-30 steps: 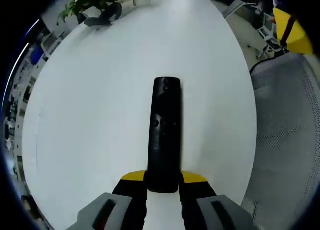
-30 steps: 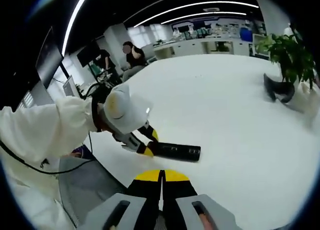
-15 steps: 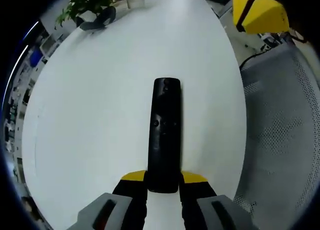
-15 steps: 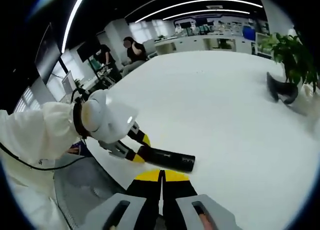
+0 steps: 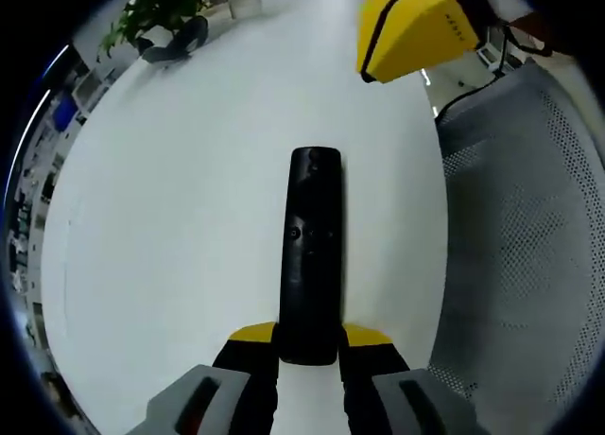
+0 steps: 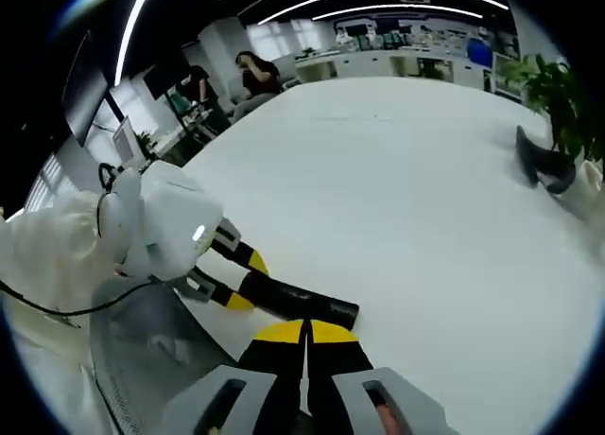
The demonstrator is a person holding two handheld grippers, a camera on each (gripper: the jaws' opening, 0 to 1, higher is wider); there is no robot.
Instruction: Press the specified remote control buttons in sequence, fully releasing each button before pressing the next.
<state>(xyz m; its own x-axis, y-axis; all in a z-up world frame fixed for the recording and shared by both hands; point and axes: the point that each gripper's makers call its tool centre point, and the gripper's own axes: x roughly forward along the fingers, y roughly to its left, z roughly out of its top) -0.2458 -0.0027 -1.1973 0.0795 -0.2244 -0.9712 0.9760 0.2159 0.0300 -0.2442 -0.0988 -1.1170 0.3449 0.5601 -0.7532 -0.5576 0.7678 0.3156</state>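
Observation:
A long black remote control [image 5: 313,246] lies lengthwise on the white table [image 5: 189,189], its near end clamped between the yellow-tipped jaws of my left gripper [image 5: 310,339], which is shut on it. Small buttons show at its middle. In the right gripper view the same remote [image 6: 302,304] lies just beyond my right gripper [image 6: 305,329], whose jaws are shut with nothing between them. The left gripper [image 6: 227,269] comes in there from the left, holding the remote's end. The right gripper's yellow body [image 5: 416,30] hangs above the table's far right in the left gripper view.
A grey mesh chair [image 5: 529,255] stands at the table's right edge. A potted plant [image 5: 156,5] and a dark curved object [image 5: 175,43] sit at the far end. A person's white sleeve [image 6: 47,265] is at the left; people sit far behind [image 6: 255,76].
The right gripper has moved in over the table toward the remote; its yellow body has shifted left in the left gripper view. The remote stays held in the left gripper.

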